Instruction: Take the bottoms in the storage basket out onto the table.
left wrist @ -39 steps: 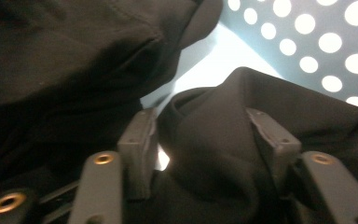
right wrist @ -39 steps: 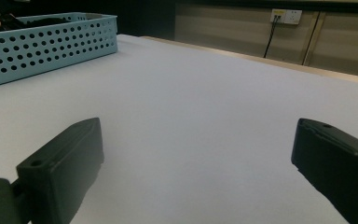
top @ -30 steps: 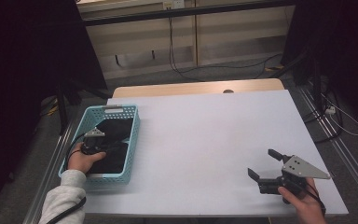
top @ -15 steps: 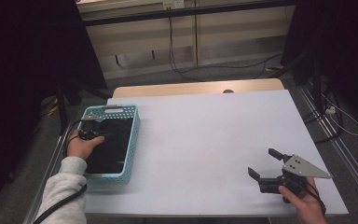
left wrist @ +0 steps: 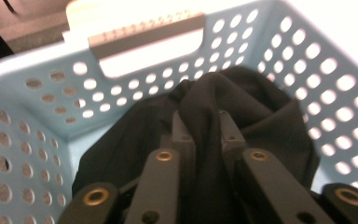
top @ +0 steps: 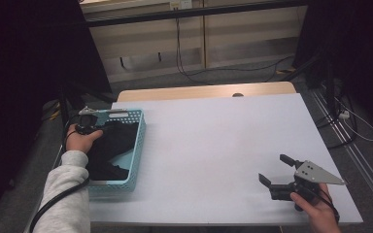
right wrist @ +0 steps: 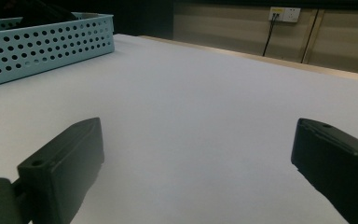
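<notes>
A light blue perforated basket [top: 137, 145] [left wrist: 37, 116] stands at the table's left edge with a black cloth [top: 112, 145] [left wrist: 265, 112] heaped in it. My left gripper [top: 99, 128] [left wrist: 205, 123] is over the basket's far left corner, pointing into it. Its jaws pinch a raised fold of the cloth and have just been opening slightly, with the fold still between them. My right gripper [top: 274, 169] [right wrist: 196, 154] rests low over the table's near right corner, jaws wide apart with nothing between them. The basket [right wrist: 42, 44] shows far off in the right gripper view.
The white table [top: 213, 136] lies bare between basket and right gripper. A wooden strip [top: 204, 91] runs along its far edge. Cables trail on the floor beyond and to the right. A dark stand [top: 65, 102] stands left of the basket.
My left hand has moved toward the basket's far left corner and risen, drawing a fold of the black cloth up with it. The right gripper has stayed in place.
</notes>
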Motion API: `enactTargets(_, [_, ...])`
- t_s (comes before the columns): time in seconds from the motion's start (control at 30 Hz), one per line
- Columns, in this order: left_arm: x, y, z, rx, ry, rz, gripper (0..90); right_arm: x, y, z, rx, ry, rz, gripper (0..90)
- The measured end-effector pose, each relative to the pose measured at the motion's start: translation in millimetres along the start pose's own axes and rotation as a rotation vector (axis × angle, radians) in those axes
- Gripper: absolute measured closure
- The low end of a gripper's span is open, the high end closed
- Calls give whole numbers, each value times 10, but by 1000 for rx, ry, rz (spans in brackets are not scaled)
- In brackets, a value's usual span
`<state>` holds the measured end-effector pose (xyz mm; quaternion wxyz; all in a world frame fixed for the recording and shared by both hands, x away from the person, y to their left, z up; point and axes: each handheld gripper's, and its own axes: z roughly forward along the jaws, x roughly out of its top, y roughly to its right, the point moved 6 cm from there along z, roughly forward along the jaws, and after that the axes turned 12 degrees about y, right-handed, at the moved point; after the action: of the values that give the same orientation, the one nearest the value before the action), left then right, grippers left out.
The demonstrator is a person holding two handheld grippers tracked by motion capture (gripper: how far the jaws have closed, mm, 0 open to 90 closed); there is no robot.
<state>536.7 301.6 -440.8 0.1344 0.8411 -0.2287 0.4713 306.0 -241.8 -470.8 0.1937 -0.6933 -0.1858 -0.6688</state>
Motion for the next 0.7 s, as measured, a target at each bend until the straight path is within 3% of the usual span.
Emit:
enactTargets(0.03, [-17, -30, 17, 25, -3, -2, 716, -5, -2, 3, 0, -3, 2, 16])
enactTargets(0.07, [-36, -28, 27, 21, -8, -22, 621, -8, -4, 6, 2, -4, 1, 16])
enactTargets(0.1, [-44, -43, 32, 29, -5, -35, 587, -8, -8, 7, 4, -3, 2, 16])
enactTargets(0.17, [-50, -86, 44, 61, 6, -29, 376, -8, -13, 9, 7, -3, 1, 16])
enactTargets(0.3, [-139, -104, 71, 81, -23, -39, 212, -8, -20, 8, 12, -4, 5, 15])
enactTargets(0.43, [-218, -111, 101, 85, -33, -66, 166, -5, -35, 12, 18, -4, 3, 16])
enactTargets(0.7, [-349, -50, 177, 53, -88, -73, 109, -6, -51, 16, 29, -6, 2, 16])
